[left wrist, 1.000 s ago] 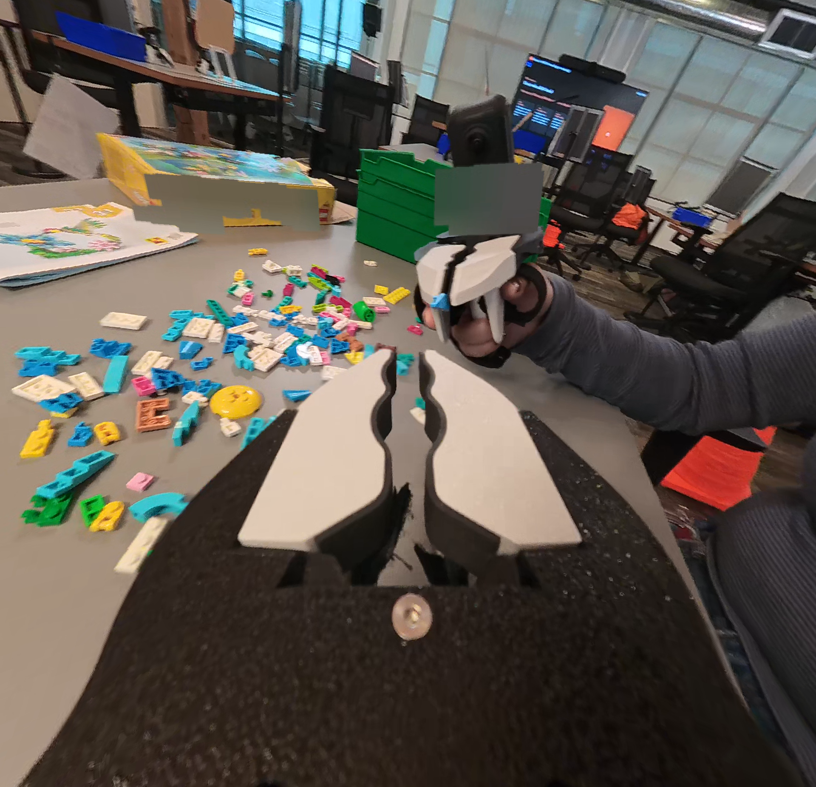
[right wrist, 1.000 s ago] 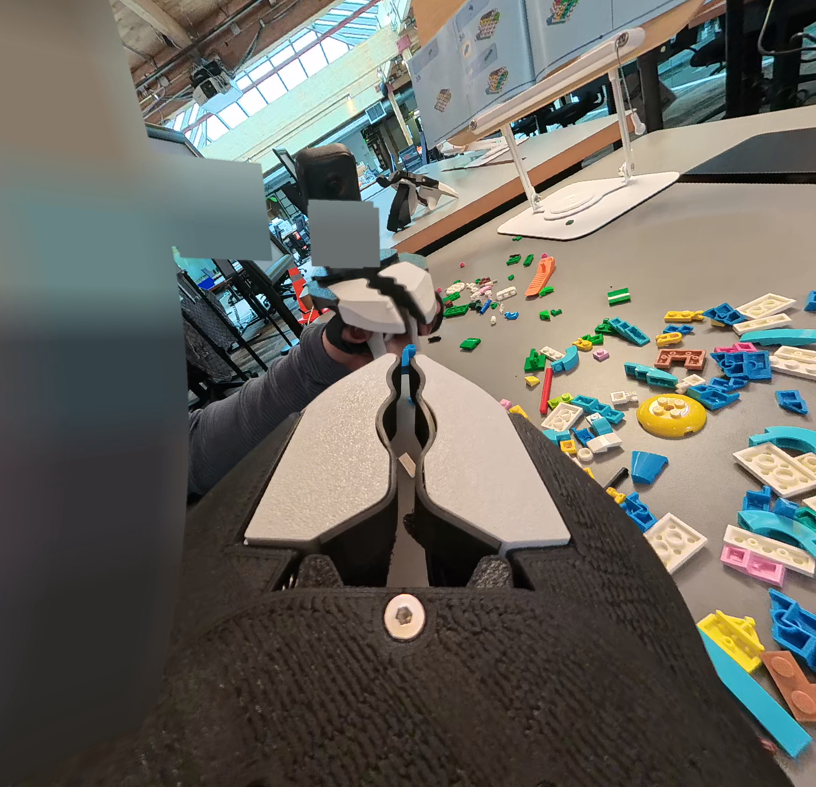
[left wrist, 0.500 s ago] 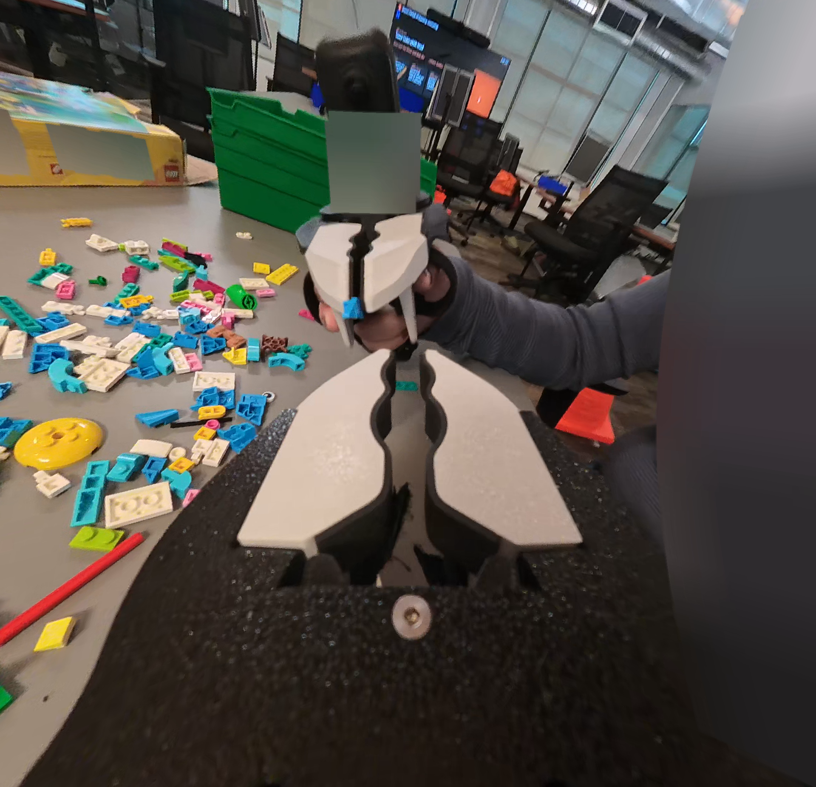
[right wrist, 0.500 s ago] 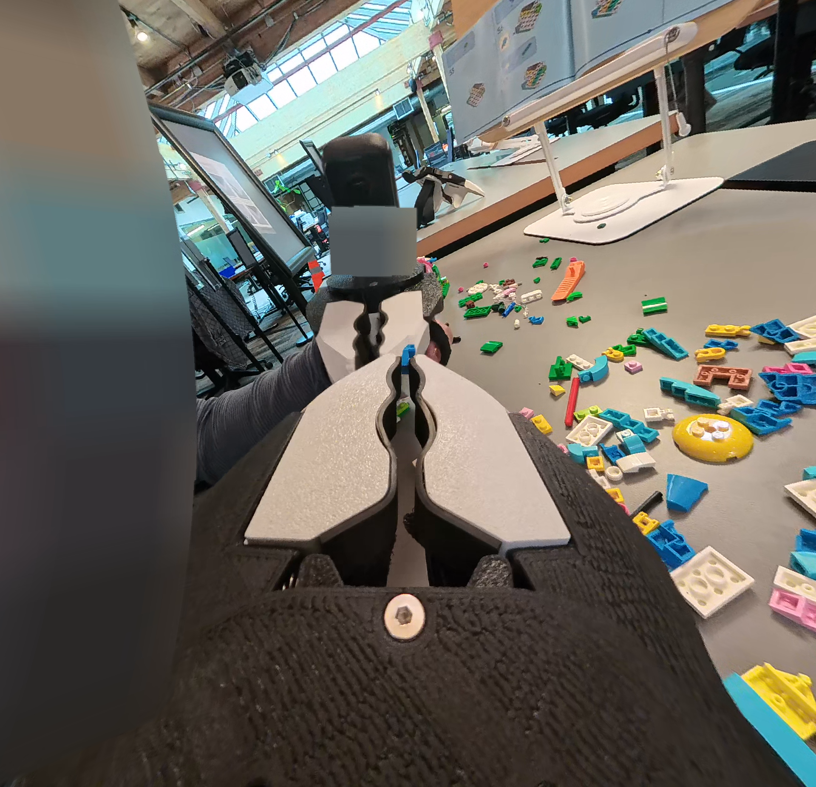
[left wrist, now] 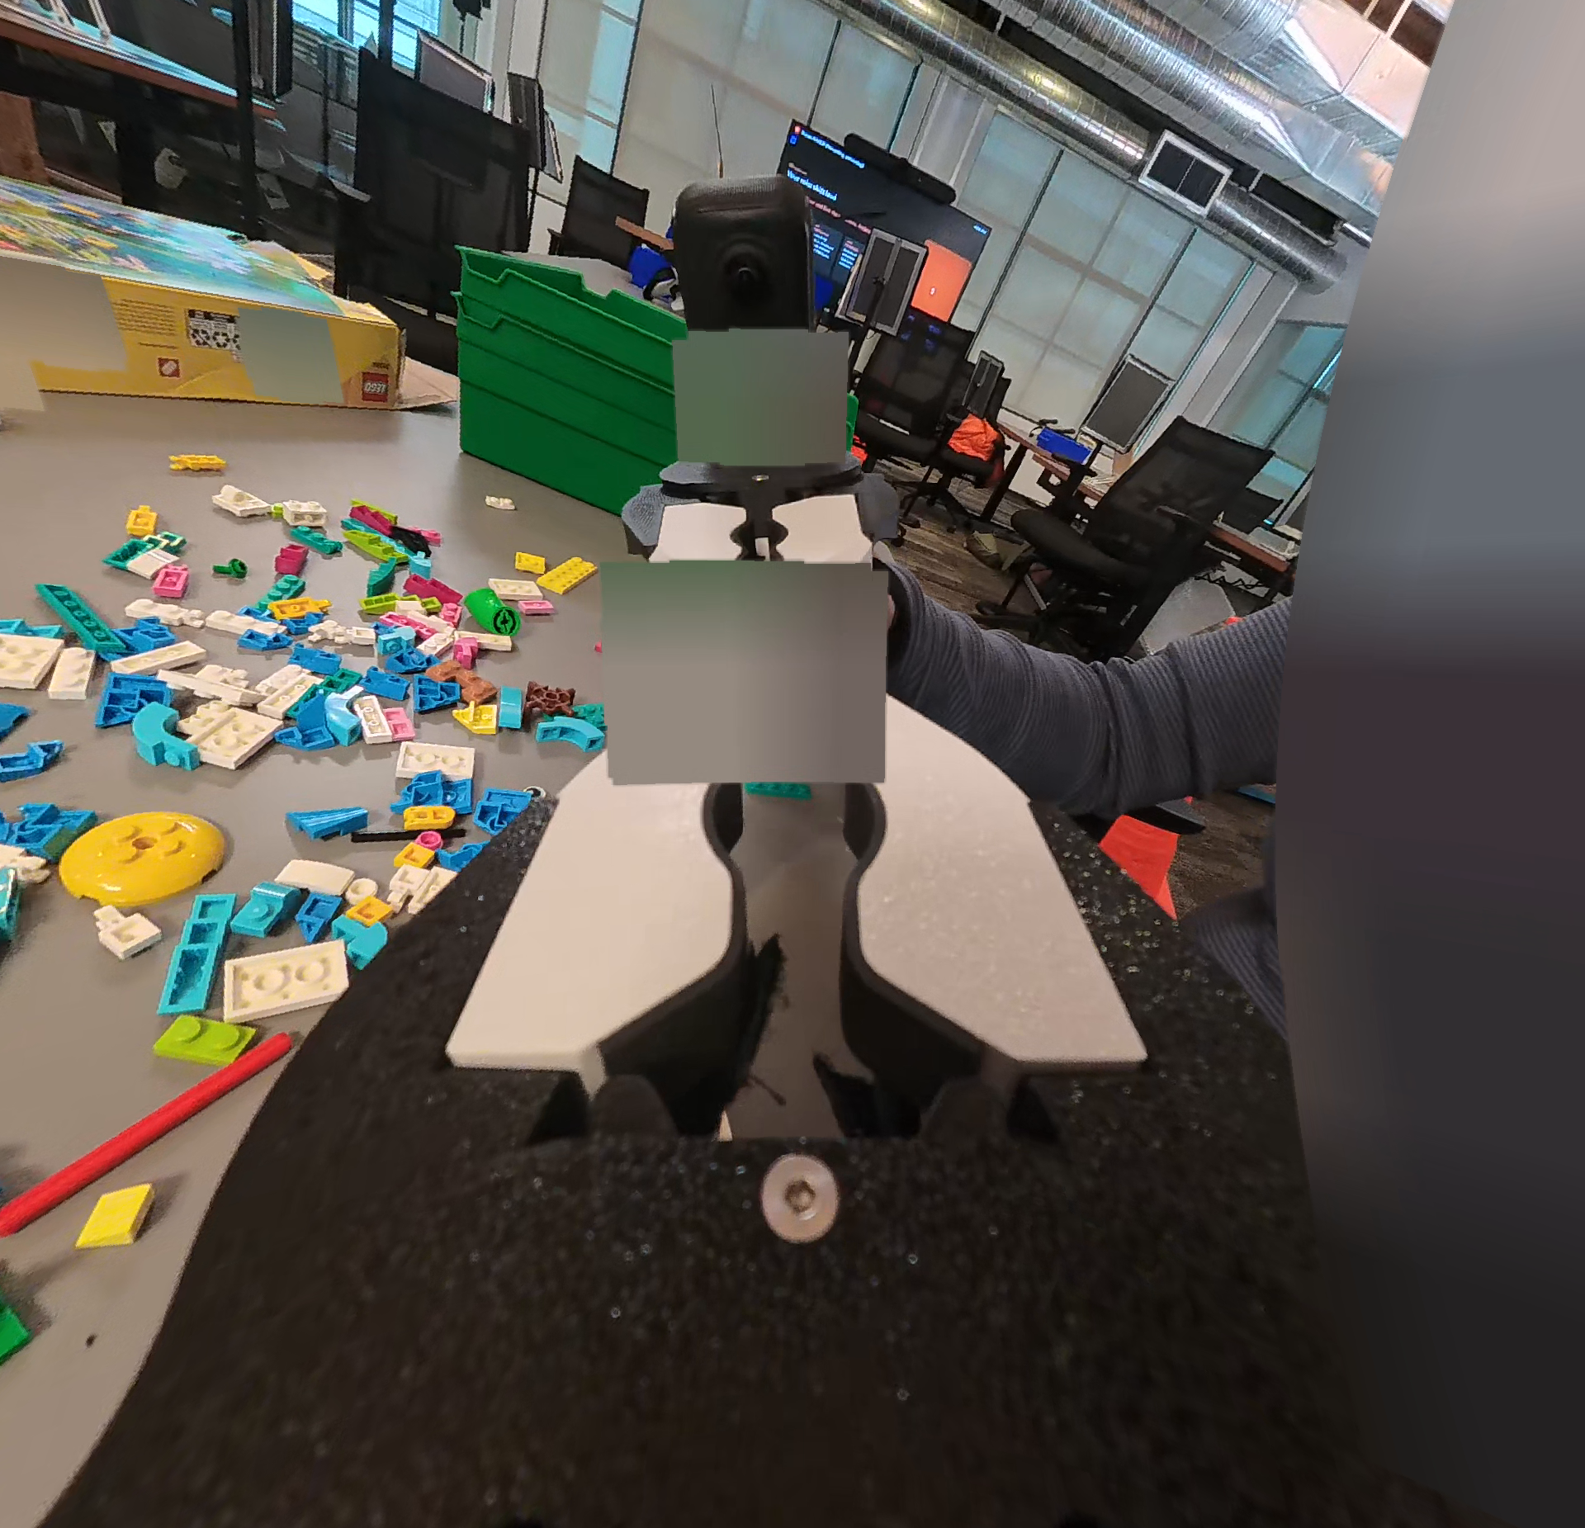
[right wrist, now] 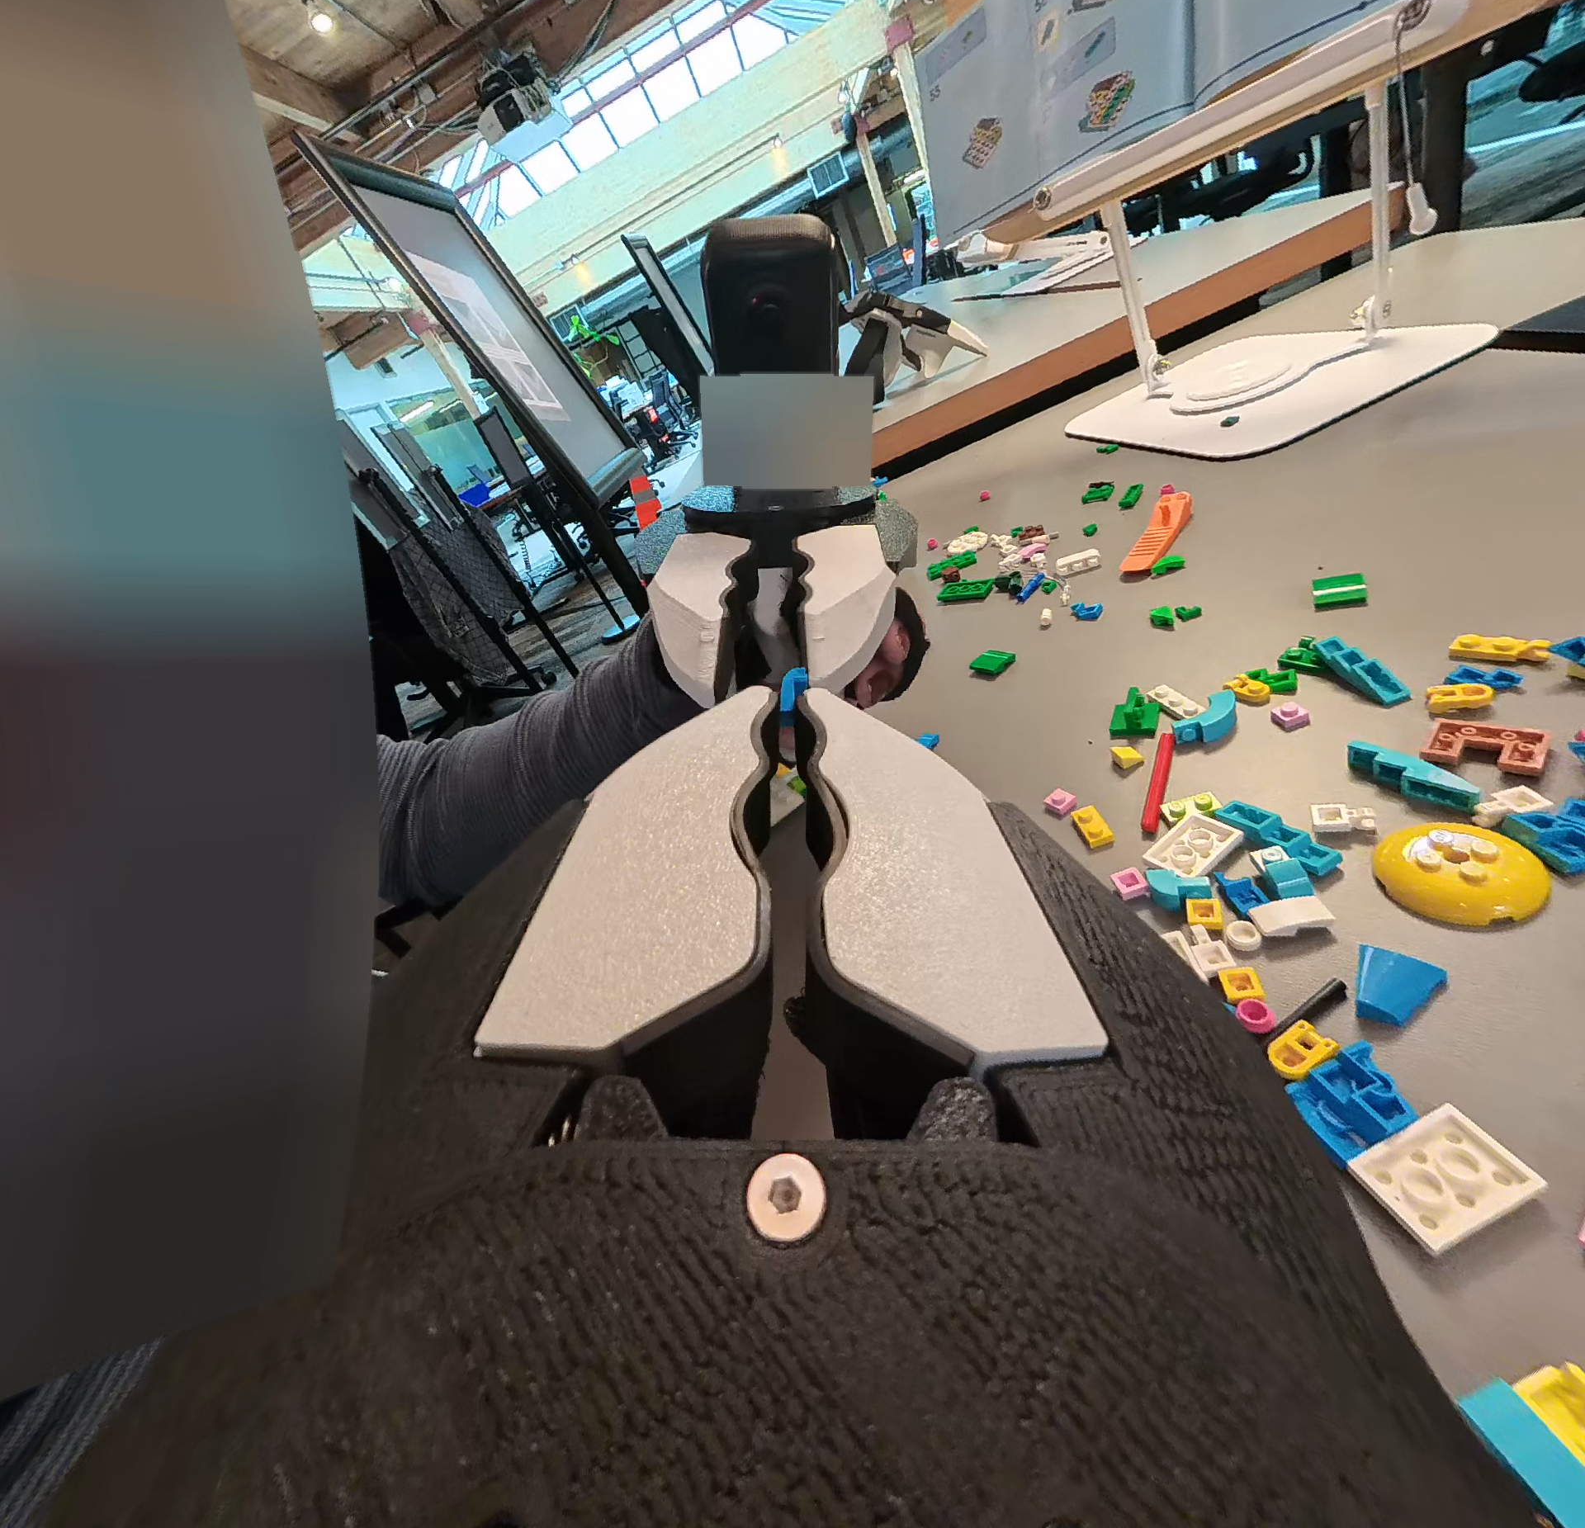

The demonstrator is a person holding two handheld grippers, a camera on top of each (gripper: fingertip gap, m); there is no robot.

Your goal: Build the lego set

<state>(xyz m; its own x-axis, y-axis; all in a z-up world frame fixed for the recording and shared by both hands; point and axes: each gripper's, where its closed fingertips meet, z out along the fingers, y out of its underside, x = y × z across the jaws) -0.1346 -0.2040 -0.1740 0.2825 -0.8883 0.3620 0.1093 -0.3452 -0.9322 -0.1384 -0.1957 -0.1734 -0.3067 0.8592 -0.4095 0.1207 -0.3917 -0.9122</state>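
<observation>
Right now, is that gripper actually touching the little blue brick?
Touching: in the right wrist view, the right gripper pinches the small blue brick between its fingertips, no gap showing.

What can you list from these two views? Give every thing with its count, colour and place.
table: one, grey, under everything
lego pieces: many, mixed colours, scattered loose on the table
dish: one, yellow, among the pieces
rod: one, red, near table edge
bins: a stack, green, far side
box: one, yellow, beside the bins
separator tool: one, orange, near the stand
stand: one, white, carrying an open booklet
blue piece: one, pinched in the right gripper
right gripper: shut on it
left gripper: open, facing it
sleeve: grey, behind the right gripper
</observation>
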